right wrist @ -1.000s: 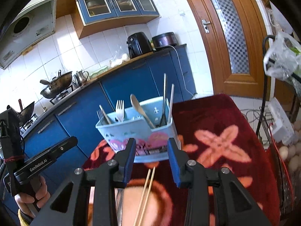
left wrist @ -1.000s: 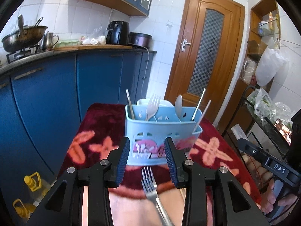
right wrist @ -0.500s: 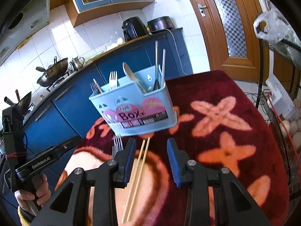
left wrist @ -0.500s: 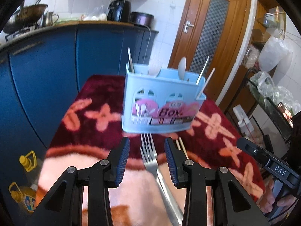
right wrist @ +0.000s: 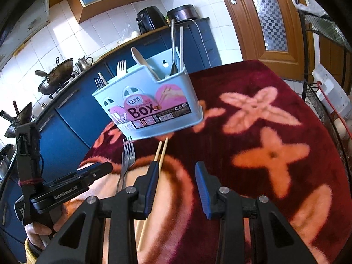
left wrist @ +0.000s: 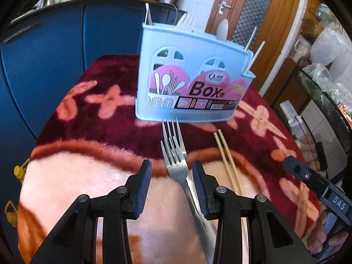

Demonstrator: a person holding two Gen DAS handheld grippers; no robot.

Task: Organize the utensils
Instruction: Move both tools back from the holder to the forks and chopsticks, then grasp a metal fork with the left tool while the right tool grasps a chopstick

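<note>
Left hand-held gripper (left wrist: 172, 179) stands partly open and empty, straddling the two stacked forks (left wrist: 176, 156) on the table (left wrist: 66, 176). Fork handles run back between its jaws, tines toward the utensil box (left wrist: 191, 81). Right hand-held gripper (right wrist: 177, 179), also open and empty, has the chopsticks (right wrist: 161, 151) at its left jaw.

Pale blue plastic utensil holder (left wrist: 193, 81) with pink label lettered "Box". Dark red plush table cover (right wrist: 275, 154), salmon-pink cross flowers. Two silver metal forks (left wrist: 176, 154); pale tan wooden chopsticks (left wrist: 226, 156). Far left: deep blue kitchen cabinets (left wrist: 66, 44). Far right: brown wooden door (right wrist: 259, 22).
</note>
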